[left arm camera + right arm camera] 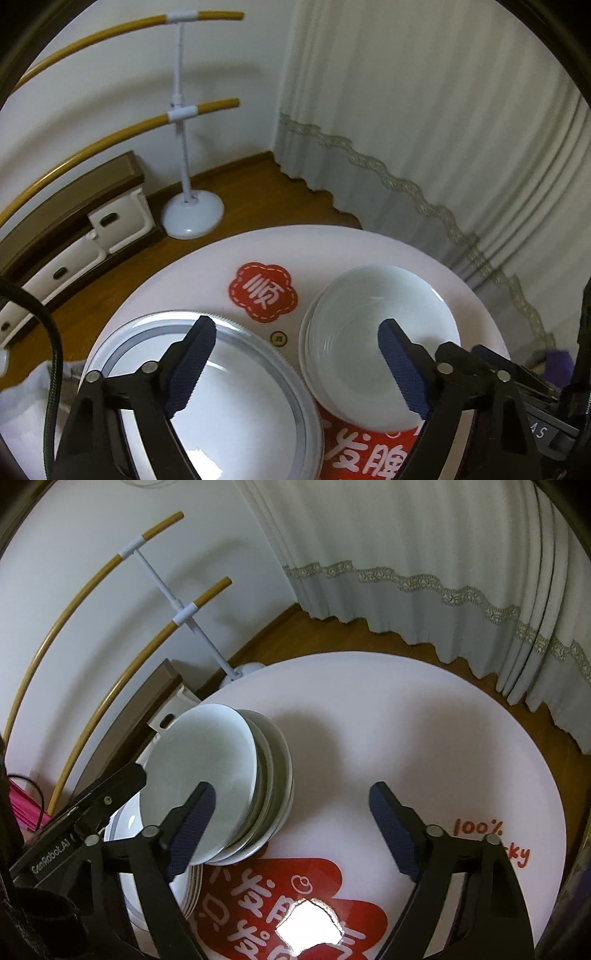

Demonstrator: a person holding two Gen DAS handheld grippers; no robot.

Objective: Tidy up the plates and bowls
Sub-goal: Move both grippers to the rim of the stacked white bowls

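On the round white table (207,266), a white plate with a grey rim (240,406) lies at the lower left. Right of it stands a nested stack of pale shallow bowls (376,332). My left gripper (295,332) hangs open above both, one finger over the plate and the other over the bowls, gripping nothing. In the right wrist view the bowl stack (221,775) sits left of centre, with stacked plates (127,821) beside it. My right gripper (291,797) is open just right of the bowls, over the bare table (406,720).
Red printed stickers (264,293) mark the tabletop. A white stand with tan bars (192,214), a low cabinet with white drawers (122,221) and a long curtain (424,129) ring the table on a wooden floor. A black cable (51,354) hangs at the left.
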